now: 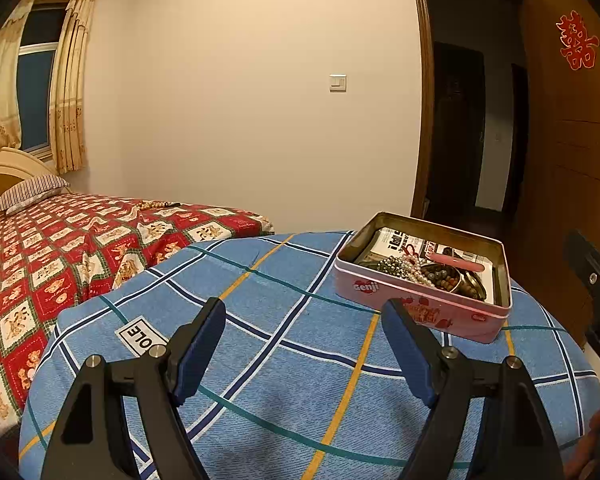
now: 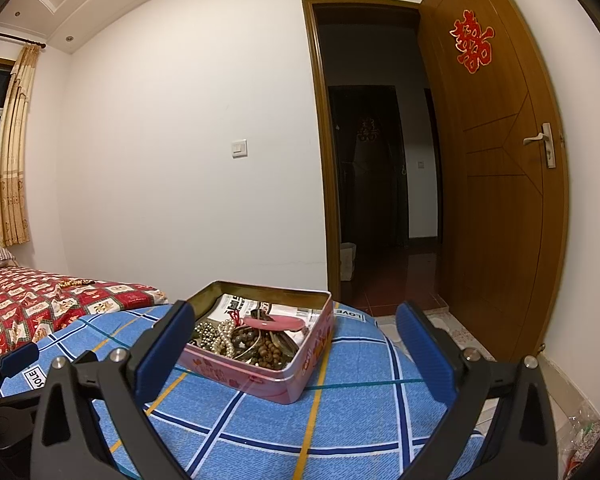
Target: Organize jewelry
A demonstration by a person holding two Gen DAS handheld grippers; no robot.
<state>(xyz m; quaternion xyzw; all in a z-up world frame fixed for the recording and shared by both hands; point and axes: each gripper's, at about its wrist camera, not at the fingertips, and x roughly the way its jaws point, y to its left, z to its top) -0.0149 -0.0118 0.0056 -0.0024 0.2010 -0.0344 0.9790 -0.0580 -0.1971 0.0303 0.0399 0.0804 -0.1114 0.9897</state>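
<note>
An open pink tin (image 1: pixel 420 312) (image 2: pixel 256 378) sits on a surface covered with blue plaid cloth (image 1: pixel 284 360). Inside lie a pearl strand (image 1: pixel 414 270) (image 2: pixel 225 336), brown wooden beads (image 1: pixel 446 280) (image 2: pixel 270 354), dark green beads (image 1: pixel 392 266) and a pink oblong case (image 1: pixel 458 263) (image 2: pixel 276 324) on printed paper. My left gripper (image 1: pixel 304 312) hovers open over the cloth, left of and nearer than the tin, holding nothing. In the right wrist view my right gripper (image 2: pixel 296 312) is open too, with the tin just ahead between its spread fingers, untouched.
A bed with a red patterned spread (image 1: pixel 60 260) (image 2: pixel 40 304) stands to the left, with a loose string of beads (image 1: pixel 156 205) (image 2: pixel 74 282) lying on it. An open wooden door (image 2: pixel 500 200) and a dark doorway are at the right. A plastic bag (image 2: pixel 584 428) lies on the floor.
</note>
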